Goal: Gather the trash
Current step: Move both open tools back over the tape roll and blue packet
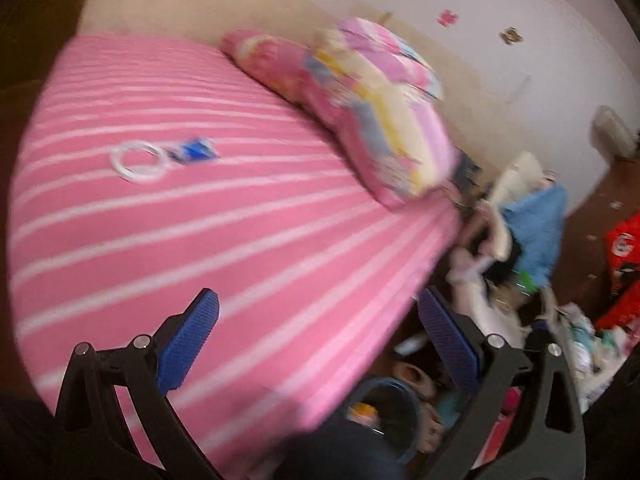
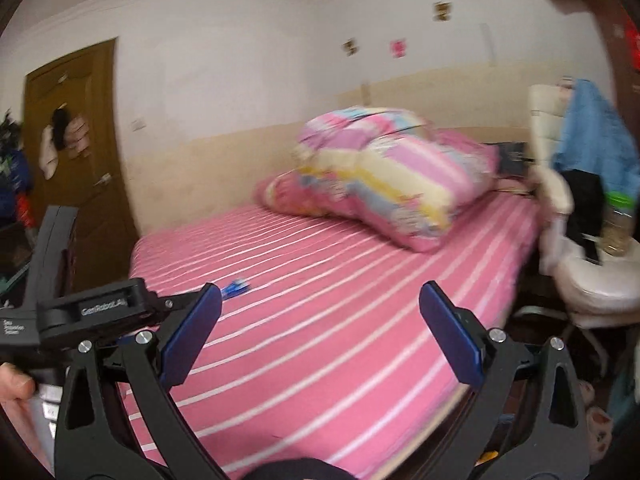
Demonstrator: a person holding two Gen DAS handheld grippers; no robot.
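A white plastic ring (image 1: 138, 162) and a blue wrapper (image 1: 198, 151) lie side by side on the pink striped bed (image 1: 240, 232). My left gripper (image 1: 320, 320) is open and empty, hovering above the bed's near edge, well short of both. A blue bin (image 1: 384, 412) with some trash in it sits low beside the bed. In the right wrist view the blue wrapper (image 2: 237, 289) lies on the bed (image 2: 340, 300) just beyond my left finger. My right gripper (image 2: 320, 320) is open and empty. The left gripper's body (image 2: 92, 308) shows at the left. The views are blurred.
A folded pink and yellow quilt (image 2: 384, 184) and pillow sit at the bed's head. A white chair (image 2: 592, 272) with blue and black clothes and a bottle stands right of the bed. A wooden door (image 2: 76, 168) is at left. Clutter and a red bag (image 1: 624, 248) cover the floor.
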